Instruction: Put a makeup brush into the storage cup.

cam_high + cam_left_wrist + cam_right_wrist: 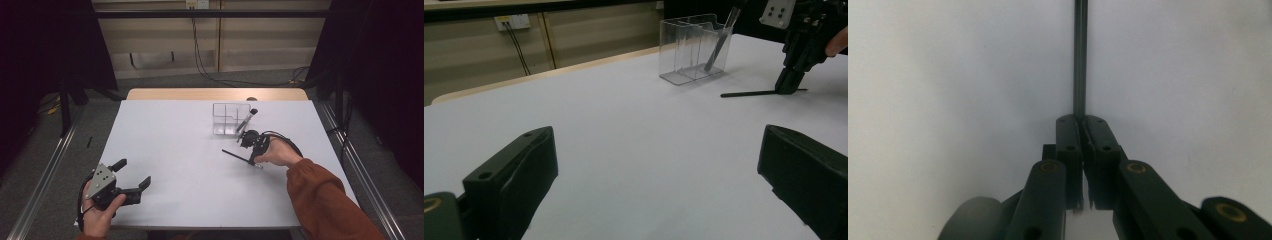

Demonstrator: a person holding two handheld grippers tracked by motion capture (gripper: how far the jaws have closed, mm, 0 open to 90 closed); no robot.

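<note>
- On the white table (165,150), seen from the high view, the right gripper (250,159) points down at a thin black stick (235,155) that lies flat on the surface, just in front of a clear plastic organiser (225,120). Its jaws are closed on the end of the stick nearest the person's right hand; the rest of the stick runs out to the left across the table. A second dark, brush-like tool (247,120) leans in the organiser's right compartment.
- On the near left of the same view, the left gripper (134,176) rests low by the table edge, jaws spread wide with nothing between them, well apart from the stick.
- In the left gripper view, its own two black jaws stand far apart over bare table. Farther off, the stick (749,93) lies level with the right gripper (788,85) clamped near one end, and the organiser (694,47) stands just behind it.
- In the right gripper view, the jaws are pressed together with the stick (1080,55) pinched between the fingertips (1068,135); it runs straight away from them, centred in the grip.
- The stick looks light, stiff and narrow, probably smooth enough to pivot in an end grip. A hold nearer its middle would likely steady it; held at the end, the free length may droop or swing when lifted.
</note>
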